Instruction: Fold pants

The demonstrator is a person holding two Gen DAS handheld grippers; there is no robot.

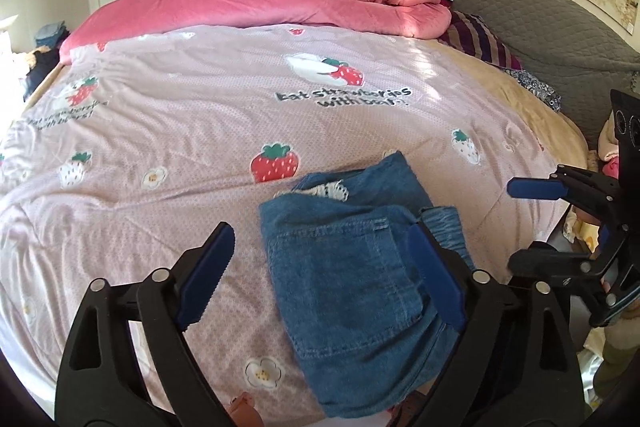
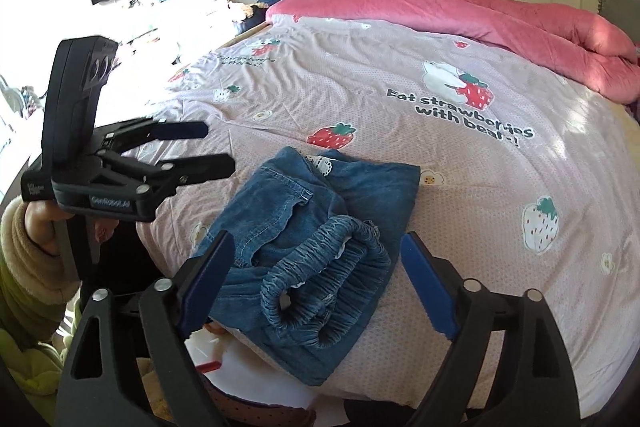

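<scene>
The denim pants point(image 2: 304, 251) sit in a compact folded bundle near the bed's near edge, around 6 o'clock on the strawberry-print quilt point(image 2: 460, 187), elastic waistband point(image 2: 324, 283) bunched on top. Looks like the fold is basically done, hence nothing gripping it. The right claw point(image 2: 316, 279) is spread wide over the bundle, pads clear of the denim, holding nothing. The left claw point(image 1: 320, 275) is wide open too and empty, hovering at the bundle's 9 o'clock side. The rolled pink duvet point(image 2: 460, 11) lies at 12 o'clock.
</scene>
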